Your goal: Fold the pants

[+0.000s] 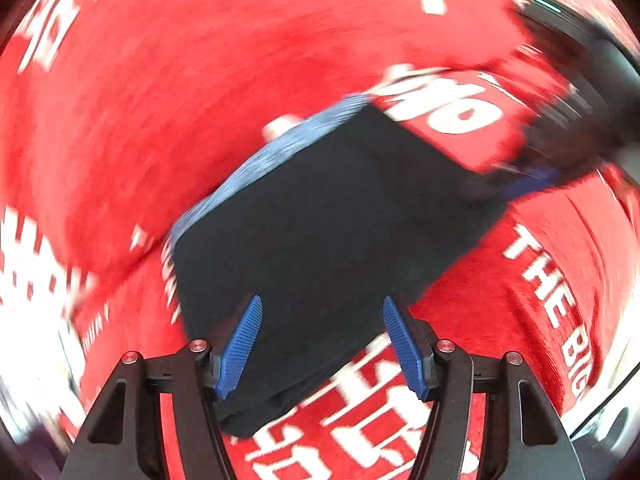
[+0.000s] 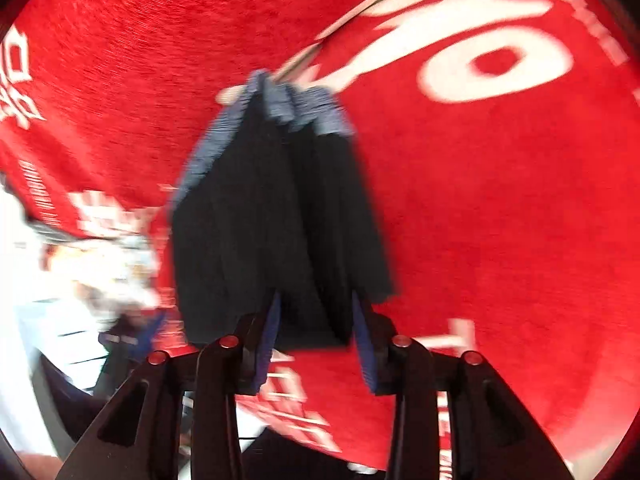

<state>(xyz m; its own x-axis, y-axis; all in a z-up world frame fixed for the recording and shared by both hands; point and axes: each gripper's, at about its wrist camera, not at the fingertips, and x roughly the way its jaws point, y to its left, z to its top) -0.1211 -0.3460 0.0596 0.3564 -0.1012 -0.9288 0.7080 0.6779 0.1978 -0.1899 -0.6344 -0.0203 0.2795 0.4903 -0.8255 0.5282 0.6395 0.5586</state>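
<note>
The dark pants, folded into a thick block with a blue ribbed waistband along the far edge, lie on a red cloth. My left gripper is open just above the near corner, its blue pads standing wide on either side without pressing. In the right wrist view the pants bunch up in layers, waistband at the far end. My right gripper is open, with the near fold between its pads, which rest loosely beside it. The right gripper also shows blurred at the pants' far right corner.
A red cloth with big white lettering covers the surface, and one corner of it is flipped over the pants' far end. The same red cloth ends at a bright white blurred area on the left. Both views are motion-blurred.
</note>
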